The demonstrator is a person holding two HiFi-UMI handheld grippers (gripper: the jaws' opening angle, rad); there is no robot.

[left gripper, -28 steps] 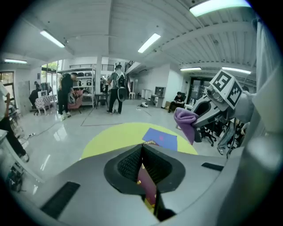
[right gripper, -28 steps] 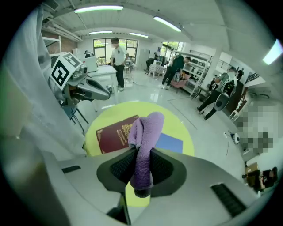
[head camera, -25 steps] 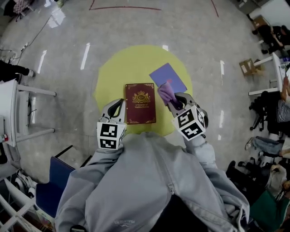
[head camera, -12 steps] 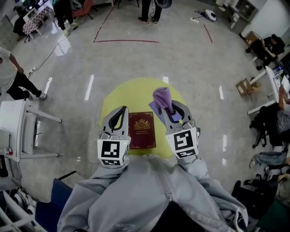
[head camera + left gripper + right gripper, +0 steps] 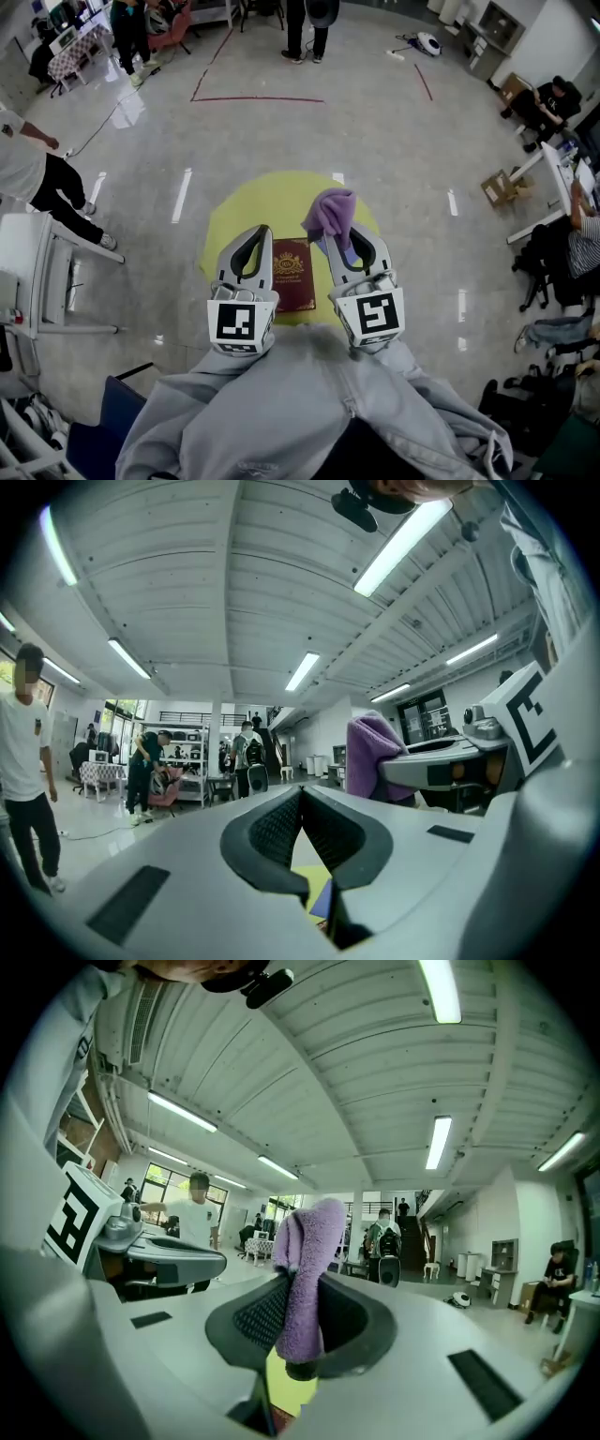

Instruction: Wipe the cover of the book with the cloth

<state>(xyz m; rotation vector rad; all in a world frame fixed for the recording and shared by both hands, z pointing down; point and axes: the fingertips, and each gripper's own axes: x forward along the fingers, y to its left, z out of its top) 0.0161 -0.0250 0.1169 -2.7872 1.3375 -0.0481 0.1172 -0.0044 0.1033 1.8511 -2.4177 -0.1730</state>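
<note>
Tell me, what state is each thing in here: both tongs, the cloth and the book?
Left tongs: shut, nothing in them.
Right tongs: shut on the cloth.
Cloth: bunched, held up in the air.
Book: closed, lying flat on the yellow table.

Your cloth (image 5: 330, 214), at 1 o'clock of book: purple. Book (image 5: 292, 272): maroon, gold emblem. Table (image 5: 246, 208): yellow. Floor (image 5: 394, 122): grey, red tape lines.
</note>
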